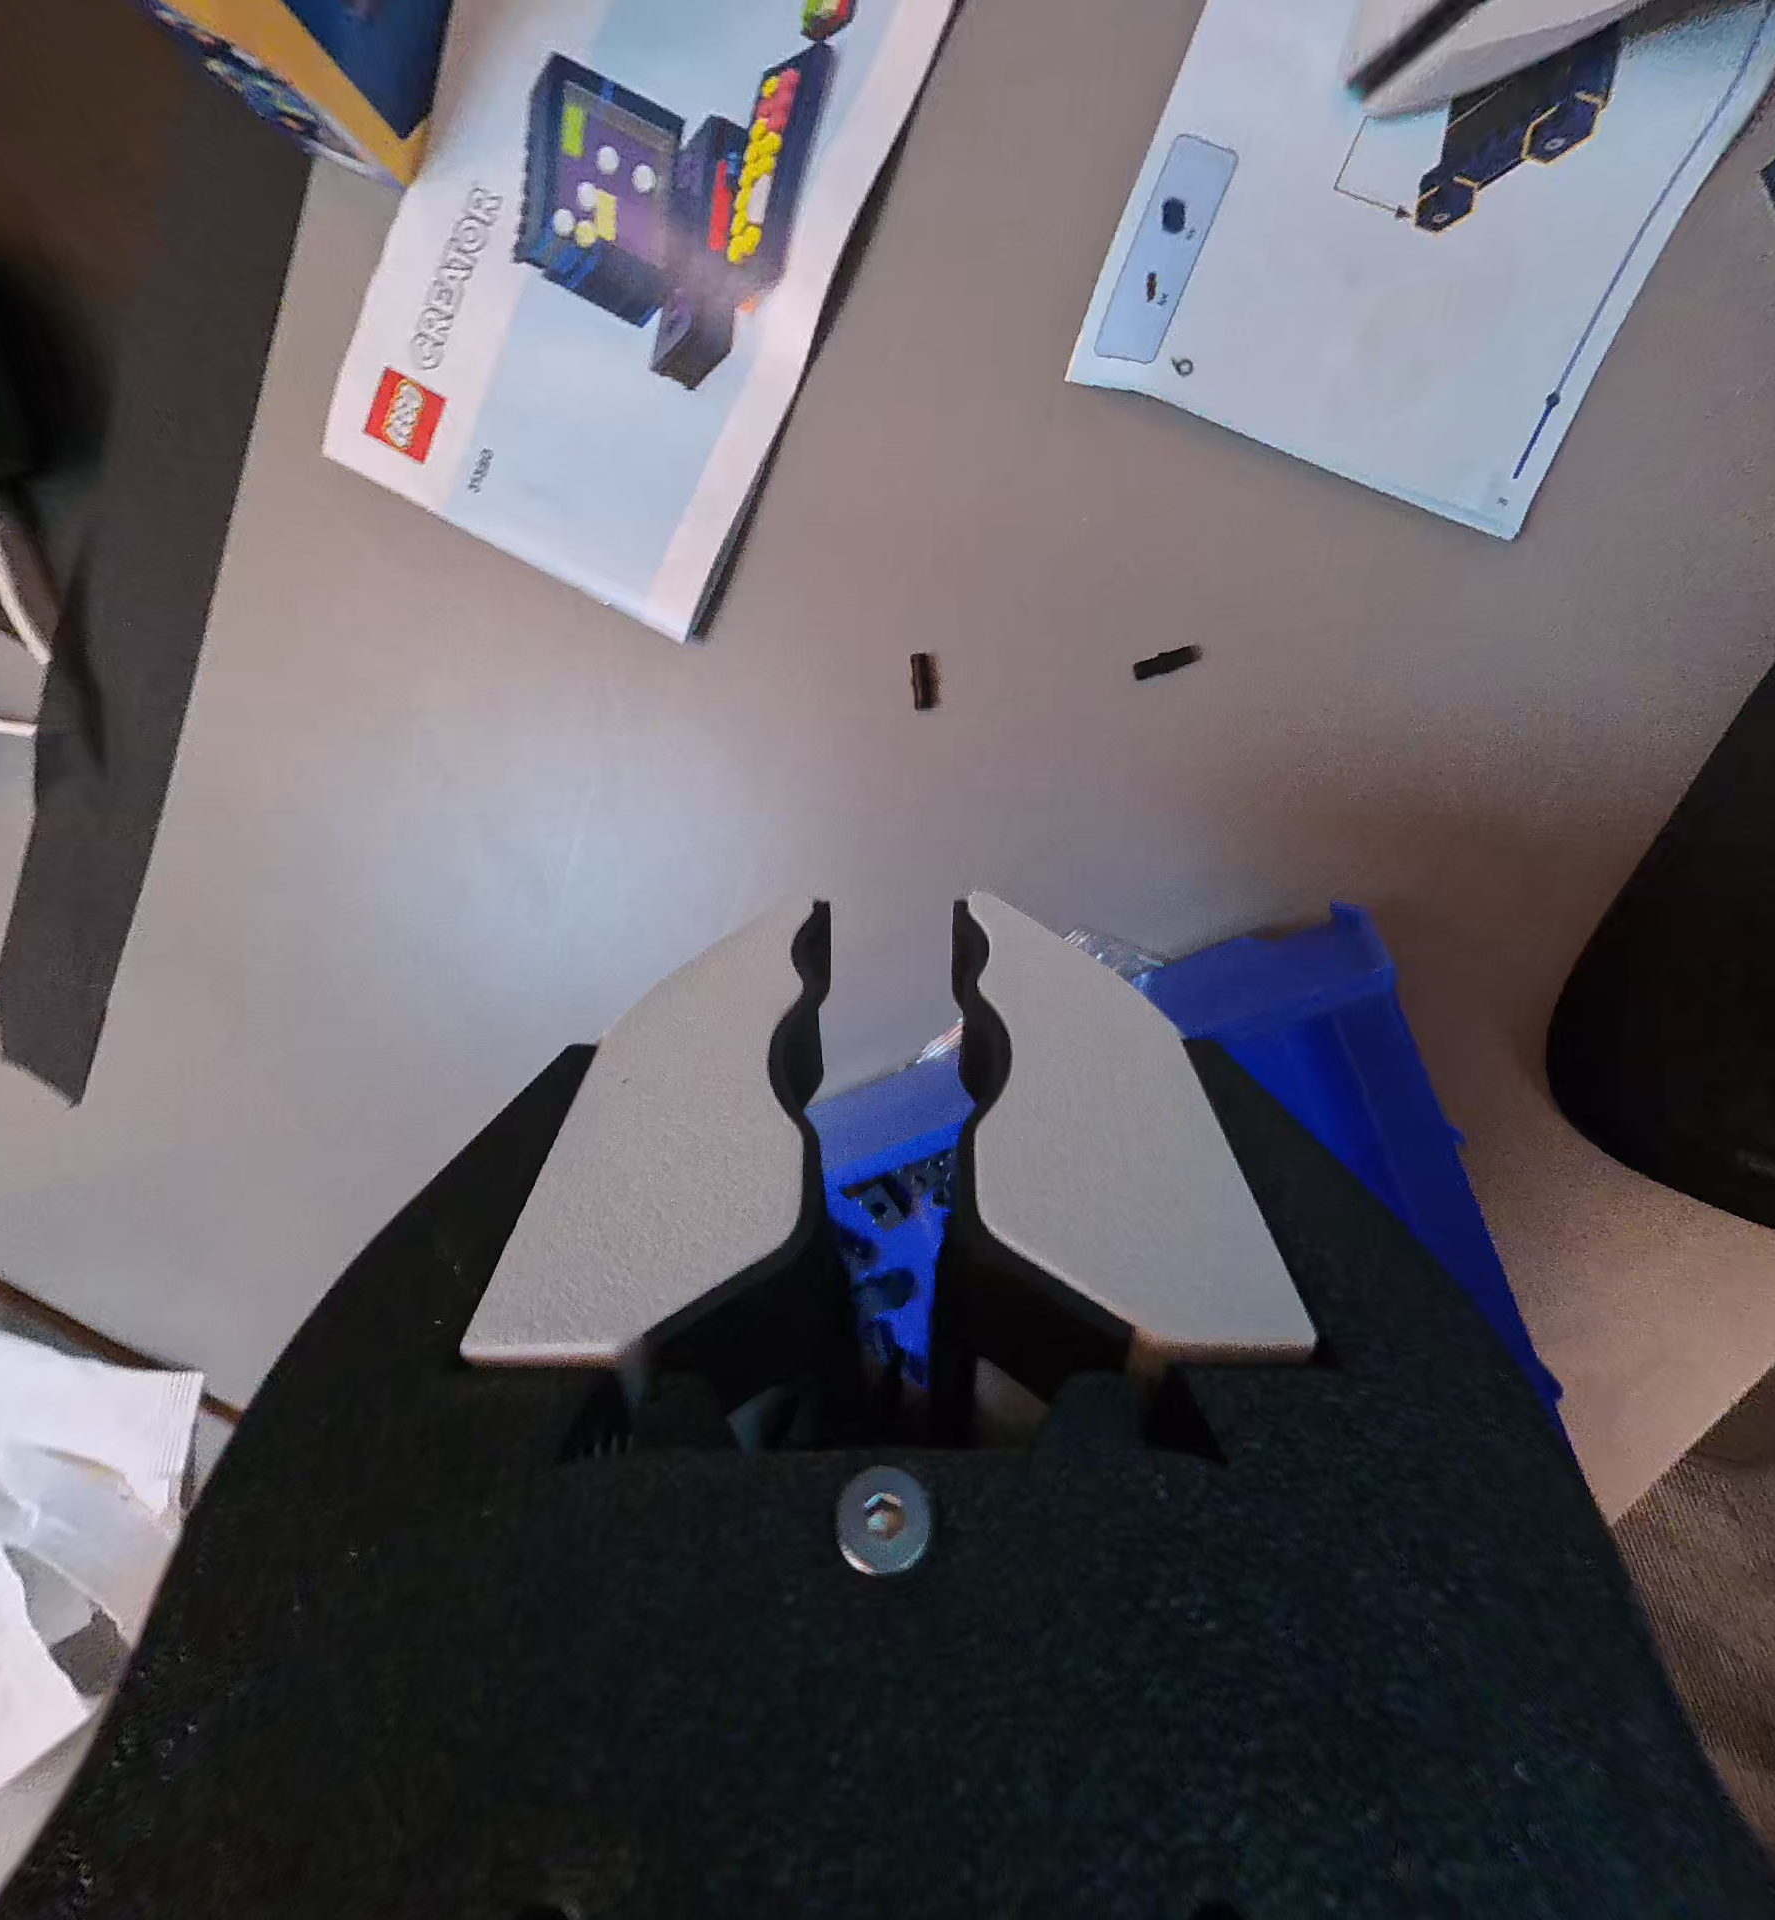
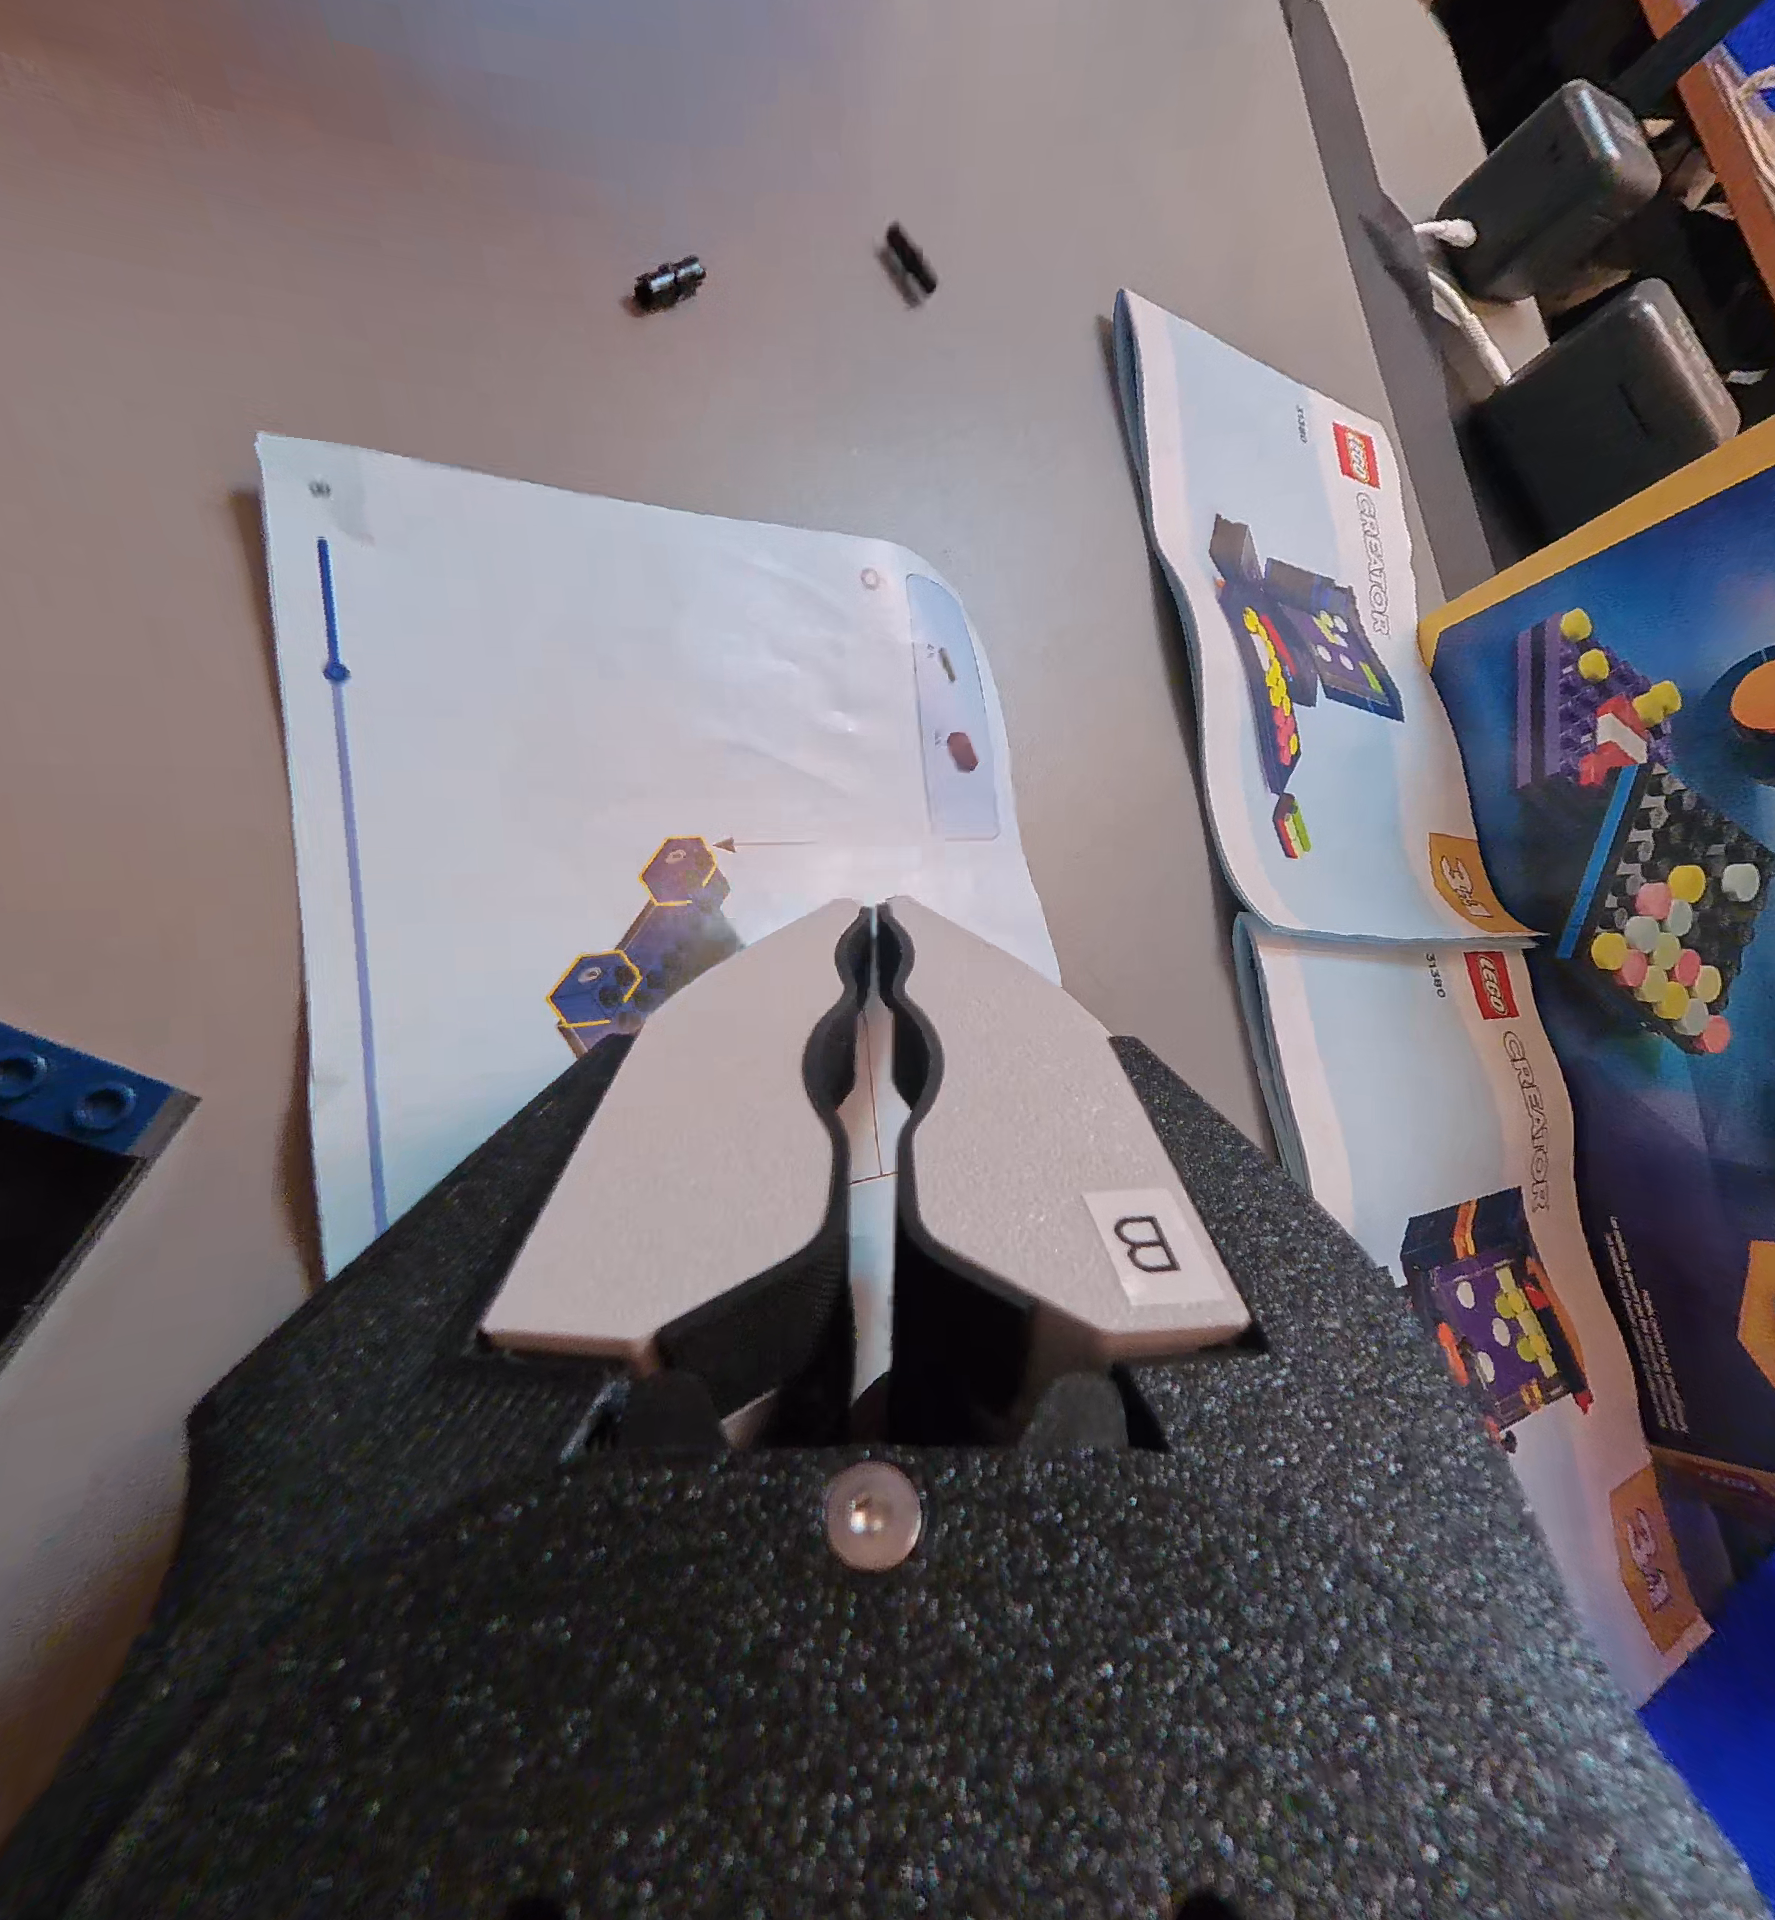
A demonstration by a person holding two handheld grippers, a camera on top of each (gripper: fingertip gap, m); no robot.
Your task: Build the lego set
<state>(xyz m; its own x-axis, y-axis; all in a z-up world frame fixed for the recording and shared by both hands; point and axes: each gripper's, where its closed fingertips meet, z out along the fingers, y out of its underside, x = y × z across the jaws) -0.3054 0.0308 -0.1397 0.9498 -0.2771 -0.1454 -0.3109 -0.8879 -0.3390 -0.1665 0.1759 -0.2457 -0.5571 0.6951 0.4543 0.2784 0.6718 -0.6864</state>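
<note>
A grey table carries an open instruction sheet, a blue bin and two small black pegs. The left gripper hovers above the bin, jaws apart, bare. The right gripper looks clenched over the sheet, perhaps touching it.
</note>
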